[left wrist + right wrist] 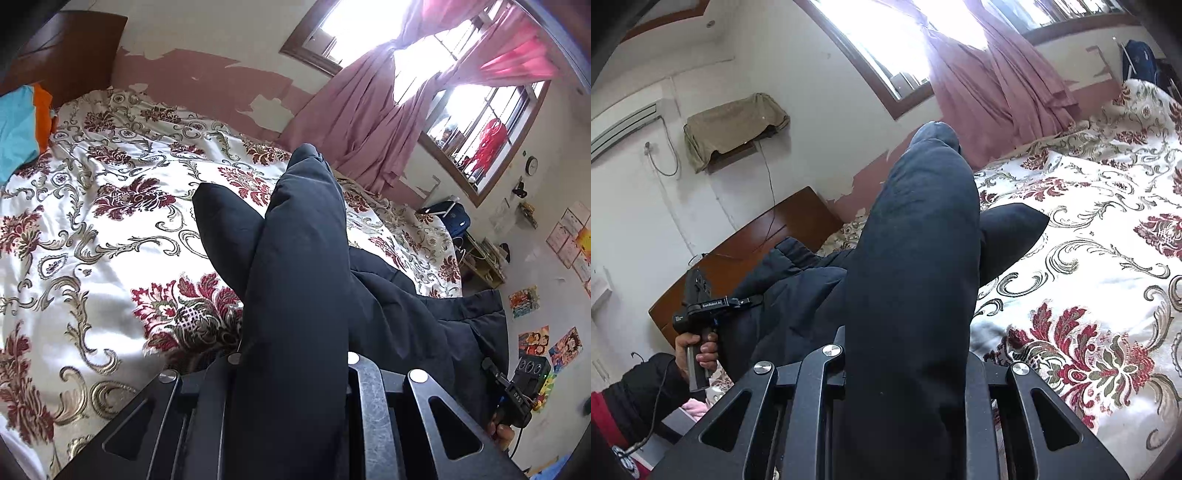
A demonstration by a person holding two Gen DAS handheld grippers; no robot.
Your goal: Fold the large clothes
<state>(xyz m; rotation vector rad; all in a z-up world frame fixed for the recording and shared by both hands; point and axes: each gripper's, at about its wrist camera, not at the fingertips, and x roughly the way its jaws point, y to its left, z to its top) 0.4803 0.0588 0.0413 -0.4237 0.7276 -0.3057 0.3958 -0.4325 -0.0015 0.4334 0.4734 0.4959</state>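
A dark navy padded jacket hangs lifted above the bed, and both grippers hold an edge of it. My left gripper is shut on a thick fold that bulges forward between its fingers and hides the tips. My right gripper is shut on another fold of the jacket in the same way. The rest of the garment sags between the two grips. In the right wrist view a hand holds the left gripper at the jacket's far side. The right gripper shows at the left wrist view's right edge.
Below lies a bed with a white, red and gold floral cover. A brown headboard stands at one end, with turquoise and orange cloth beside it. Pink curtains hang by the windows. A shelf with a blue bag is past the bed.
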